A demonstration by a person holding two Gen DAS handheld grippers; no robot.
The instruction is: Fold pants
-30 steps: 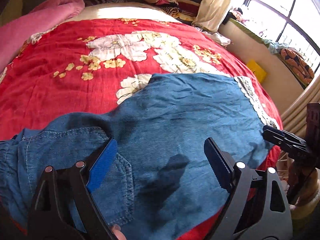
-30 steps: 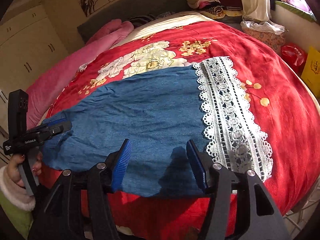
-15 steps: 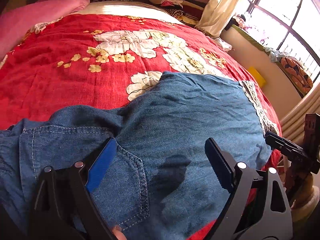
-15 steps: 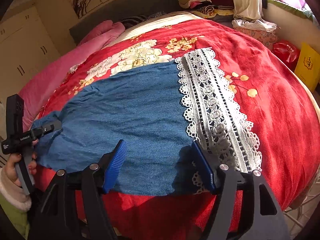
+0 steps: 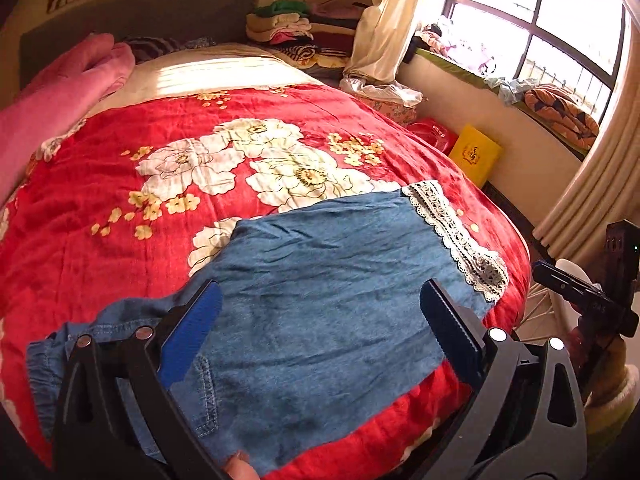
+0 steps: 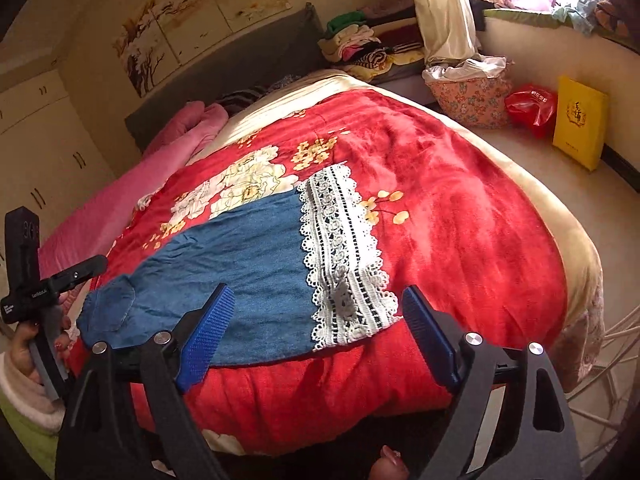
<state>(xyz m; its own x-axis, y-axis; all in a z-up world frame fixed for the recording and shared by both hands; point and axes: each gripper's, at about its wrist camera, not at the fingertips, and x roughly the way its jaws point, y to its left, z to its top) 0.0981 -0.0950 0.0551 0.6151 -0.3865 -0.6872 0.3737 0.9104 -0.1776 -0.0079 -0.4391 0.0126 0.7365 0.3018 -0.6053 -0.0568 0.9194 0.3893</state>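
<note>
Holding both sets of tongs up off the bed right now, and neither has anything in it. Our left tongs [image 5: 320,328] have their jaws spread wide and still opening, with just air between the blue pads. Our right tongs [image 6: 316,340] are opening too, nothing pinched. The pants [image 5: 320,300], blue denim with a white lace trim [image 6: 344,256] at the leg end, lie flat across the near edge of the bed [image 6: 460,208] on the red flowered blanket [image 5: 140,200], waistband and back pocket toward the left side, lace toward the right. Nothing sits on top of them. Around us it's kinda cluttered: a pink quilt [image 5: 52,96] rolled along the far left, a stack of folded clothes [image 6: 360,44] by the headboard, a floral basket [image 6: 468,98] stuffed with white fabric, a red bag [image 6: 532,108] and a yellow box [image 6: 580,120] on the floor by the window wall. All of that is well away from the pants.
</note>
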